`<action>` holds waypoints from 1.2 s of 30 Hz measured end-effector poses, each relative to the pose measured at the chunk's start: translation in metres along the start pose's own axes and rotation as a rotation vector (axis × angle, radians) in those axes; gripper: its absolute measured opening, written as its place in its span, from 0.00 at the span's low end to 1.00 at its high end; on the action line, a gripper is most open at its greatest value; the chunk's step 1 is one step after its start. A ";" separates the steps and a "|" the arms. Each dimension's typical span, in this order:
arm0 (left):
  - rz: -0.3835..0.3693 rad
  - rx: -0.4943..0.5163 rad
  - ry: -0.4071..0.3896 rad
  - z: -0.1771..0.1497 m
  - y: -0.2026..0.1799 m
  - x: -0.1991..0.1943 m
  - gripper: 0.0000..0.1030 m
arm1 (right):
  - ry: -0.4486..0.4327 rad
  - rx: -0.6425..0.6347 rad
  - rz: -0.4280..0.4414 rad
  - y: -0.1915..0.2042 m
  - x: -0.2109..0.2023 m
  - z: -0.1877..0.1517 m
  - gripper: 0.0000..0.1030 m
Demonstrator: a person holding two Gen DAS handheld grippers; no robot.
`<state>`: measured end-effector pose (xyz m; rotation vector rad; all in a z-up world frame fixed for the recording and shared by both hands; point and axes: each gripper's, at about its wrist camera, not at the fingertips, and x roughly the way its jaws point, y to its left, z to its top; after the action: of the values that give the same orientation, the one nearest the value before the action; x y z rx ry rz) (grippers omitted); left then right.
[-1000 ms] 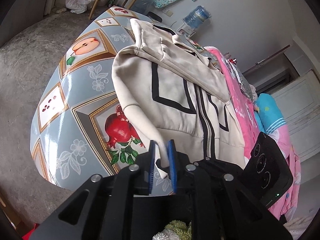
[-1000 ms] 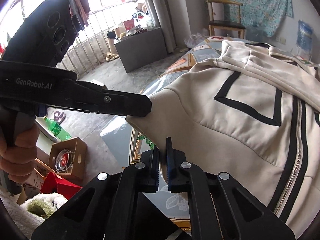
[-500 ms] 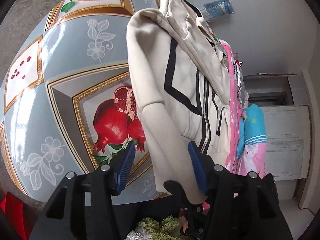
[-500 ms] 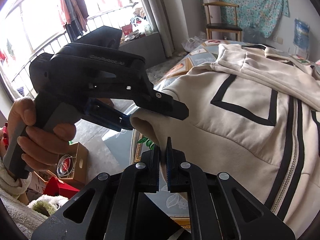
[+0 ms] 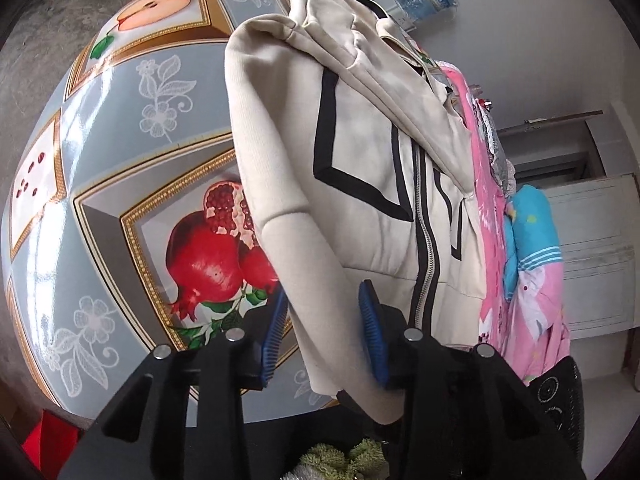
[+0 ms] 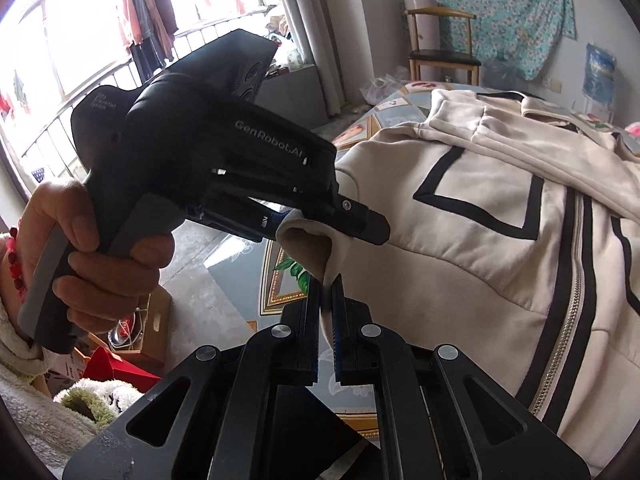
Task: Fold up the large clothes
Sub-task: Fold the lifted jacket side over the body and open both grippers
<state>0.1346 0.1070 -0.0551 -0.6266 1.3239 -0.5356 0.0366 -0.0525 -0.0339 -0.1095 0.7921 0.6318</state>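
- So the cream zip jacket (image 5: 360, 184) is spread over the table (image 5: 120, 128) with the fruit-print cloth, one sleeve (image 5: 316, 280) dangling off the near edge.
- The right gripper (image 6: 328, 300) has its jaws pinched tight on the sleeve cuff (image 6: 308, 240), basically acting as an anchor so the fabric doesn't slide away.
- The left gripper (image 5: 324, 336) has its jaws spread wide with the sleeve running between them, touching neither pad as far as I can tell. My guess is it's re-grabbing further along.
- Pink clothes (image 5: 496, 240) are heaped just beside the jacket on the far side, so the fold probably has to land toward the open table.
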 end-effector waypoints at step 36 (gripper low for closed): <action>0.624 0.553 -0.128 -0.049 -0.058 0.037 0.10 | -0.020 0.680 -0.572 -0.218 -0.183 -0.122 0.62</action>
<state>0.0923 0.0339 -0.0478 0.2090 1.1037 -0.3129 -0.0135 -0.3578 -0.0226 0.2858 0.8691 -0.1928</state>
